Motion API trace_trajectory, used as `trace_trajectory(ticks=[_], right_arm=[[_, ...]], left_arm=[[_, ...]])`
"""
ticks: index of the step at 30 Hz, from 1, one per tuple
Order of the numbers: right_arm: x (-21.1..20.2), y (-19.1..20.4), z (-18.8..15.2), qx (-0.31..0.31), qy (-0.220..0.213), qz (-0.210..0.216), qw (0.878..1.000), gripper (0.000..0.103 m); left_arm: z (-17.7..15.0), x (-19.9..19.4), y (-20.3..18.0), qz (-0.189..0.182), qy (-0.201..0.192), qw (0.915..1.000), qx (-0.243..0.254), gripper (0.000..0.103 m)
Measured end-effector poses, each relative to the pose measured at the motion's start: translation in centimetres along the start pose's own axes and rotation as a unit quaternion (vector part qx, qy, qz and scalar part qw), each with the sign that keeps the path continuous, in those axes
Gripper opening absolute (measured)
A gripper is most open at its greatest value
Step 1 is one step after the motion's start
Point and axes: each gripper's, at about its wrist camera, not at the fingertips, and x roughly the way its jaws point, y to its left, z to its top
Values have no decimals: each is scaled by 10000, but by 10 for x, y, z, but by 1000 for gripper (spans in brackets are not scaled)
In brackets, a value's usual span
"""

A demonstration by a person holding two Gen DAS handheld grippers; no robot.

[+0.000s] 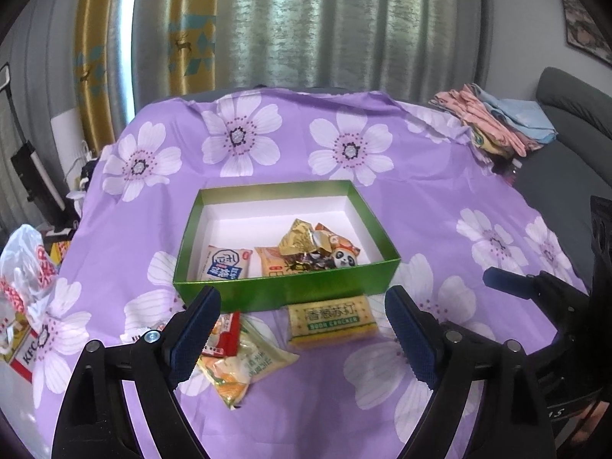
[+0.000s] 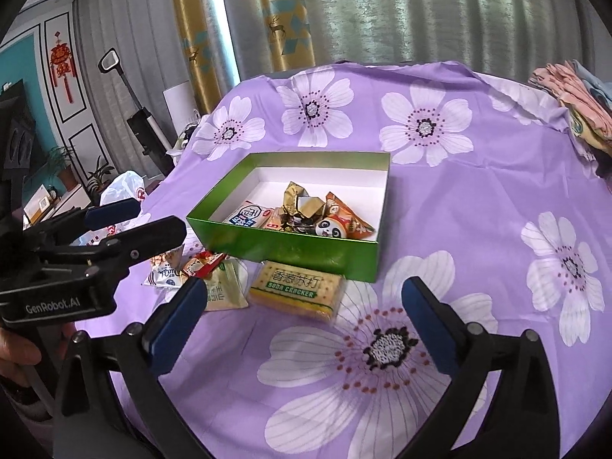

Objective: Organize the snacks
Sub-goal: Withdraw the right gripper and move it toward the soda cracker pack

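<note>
A green box (image 1: 283, 291) (image 2: 283, 249) sits open on the purple flowered cloth. Inside lie gold wrappers (image 1: 302, 239), a panda packet (image 1: 346, 257) (image 2: 329, 226) and a blue-and-white packet (image 1: 225, 264). In front of the box lie a soda cracker pack (image 1: 331, 321) (image 2: 294, 291), a pale green packet (image 1: 250, 363) (image 2: 223, 291), a red packet (image 1: 223, 334) and a white packet (image 2: 164, 272). My left gripper (image 1: 303, 293) (image 2: 160, 215) hangs open above the loose packets, holding nothing. My right gripper (image 2: 305, 287) is open and empty just short of the cracker pack; one of its fingers (image 1: 508, 282) shows at the right.
The cloth (image 1: 344, 145) covers a table whose edges fall away left and right. Folded clothes (image 1: 497, 122) lie at the far right corner beside a grey sofa (image 1: 566, 114). A white plastic bag (image 1: 26, 267) stands off the left edge. Curtains hang behind.
</note>
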Motion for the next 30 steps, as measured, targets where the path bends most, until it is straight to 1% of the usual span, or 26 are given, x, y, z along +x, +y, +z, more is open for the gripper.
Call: trace_trajectory(ticks=[5, 12, 26, 30], right_arm=[[-6, -5, -5, 52, -4, -21, 10000, 102], [-4, -13, -16, 161, 116, -65, 9998, 102], [15, -26, -27, 284, 366, -109, 9989, 102], [23, -29, -29, 291, 443, -123, 9985, 102]], left_arm=[[-4, -3, -8, -36, 38, 10000, 56, 88], [-11, 2, -14, -42, 150, 9998, 78, 88], [-21, 27, -14, -36, 486, 9988, 50, 88], [-24, 37, -11, -141, 589, 9982, -16, 88]])
